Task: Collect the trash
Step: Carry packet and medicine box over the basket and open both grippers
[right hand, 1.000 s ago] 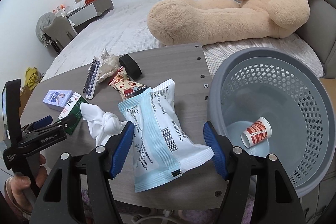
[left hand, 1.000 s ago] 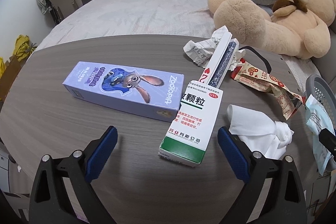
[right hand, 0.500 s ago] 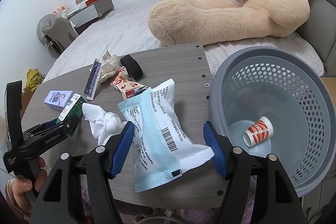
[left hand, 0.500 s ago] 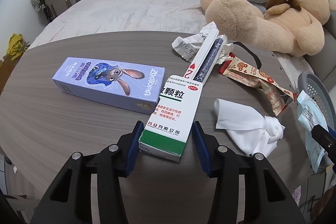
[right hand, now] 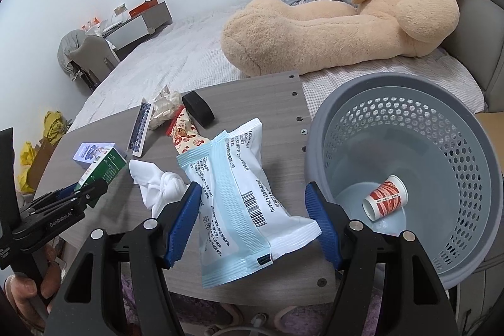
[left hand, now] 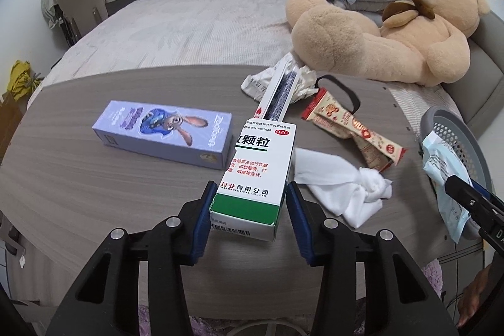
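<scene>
The white and green medicine box (left hand: 258, 166) sits between the pads of my left gripper (left hand: 249, 210). Its jaws are closing and press on both sides of the box, whose near end is raised off the grey table (left hand: 78, 194). In the right wrist view the same box (right hand: 104, 169) shows at the left gripper's tips. My right gripper (right hand: 252, 216) is shut on a blue and white plastic bag (right hand: 233, 178), held at the table's near edge beside the grey basket (right hand: 393, 81). A red and white paper cup (right hand: 384, 200) lies inside the basket.
On the table lie a purple Zootopia box (left hand: 163, 131), a white tissue (left hand: 343, 181), a red snack wrapper (left hand: 349, 128), a card box (left hand: 277, 93), crumpled paper (left hand: 255, 81) and a black strap (left hand: 343, 87). A teddy bear (left hand: 378, 37) lies on the bed behind.
My left gripper's jaws went from wide open to closed on the medicine box, and the box's near end has come up. The right gripper and its bag have stayed put.
</scene>
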Demonstrator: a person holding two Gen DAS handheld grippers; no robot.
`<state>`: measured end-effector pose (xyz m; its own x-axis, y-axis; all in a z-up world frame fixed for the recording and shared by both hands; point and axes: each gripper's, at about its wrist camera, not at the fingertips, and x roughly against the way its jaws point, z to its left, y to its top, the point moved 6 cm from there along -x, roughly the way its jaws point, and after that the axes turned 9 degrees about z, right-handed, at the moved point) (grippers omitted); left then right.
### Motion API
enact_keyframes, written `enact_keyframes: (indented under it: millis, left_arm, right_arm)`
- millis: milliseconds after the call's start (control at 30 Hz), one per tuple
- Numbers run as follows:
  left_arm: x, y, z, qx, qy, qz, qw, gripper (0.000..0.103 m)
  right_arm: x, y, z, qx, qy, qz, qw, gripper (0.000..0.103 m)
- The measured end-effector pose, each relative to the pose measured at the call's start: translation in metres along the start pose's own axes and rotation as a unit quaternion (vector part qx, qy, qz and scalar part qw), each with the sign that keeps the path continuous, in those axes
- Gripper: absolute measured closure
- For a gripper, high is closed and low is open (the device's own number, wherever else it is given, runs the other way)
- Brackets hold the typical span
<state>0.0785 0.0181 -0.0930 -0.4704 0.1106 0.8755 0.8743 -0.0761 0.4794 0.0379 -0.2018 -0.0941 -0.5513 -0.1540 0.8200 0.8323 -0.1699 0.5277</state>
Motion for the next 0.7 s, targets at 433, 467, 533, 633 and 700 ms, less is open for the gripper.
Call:
enact_keyframes:
  millis: [433,467,533,633,700]
  left_arm:
    - [0.030,0.031,-0.093,-0.072,-0.038,-0.046,0.9956,0.059]
    - [0.031,0.032,-0.102,-0.079,-0.044,-0.047,0.9948,0.059]
    - [0.031,0.033,-0.125,-0.099,-0.055,-0.047,0.9924,0.059]
    - [0.028,0.034,-0.159,-0.126,-0.069,-0.044,0.9887,0.059]
    - [0.026,0.034,-0.179,-0.140,-0.077,-0.039,0.9864,0.059]
  right_arm:
    - [0.044,0.006,-0.054,-0.038,-0.022,-0.036,0.998,0.038]
    - [0.047,0.006,-0.060,-0.042,-0.025,-0.038,0.998,0.038]
    - [0.053,0.006,-0.075,-0.053,-0.033,-0.043,0.997,0.038]
    - [0.062,0.004,-0.100,-0.071,-0.045,-0.048,0.995,0.038]
    - [0.066,0.001,-0.119,-0.084,-0.054,-0.050,0.994,0.038]
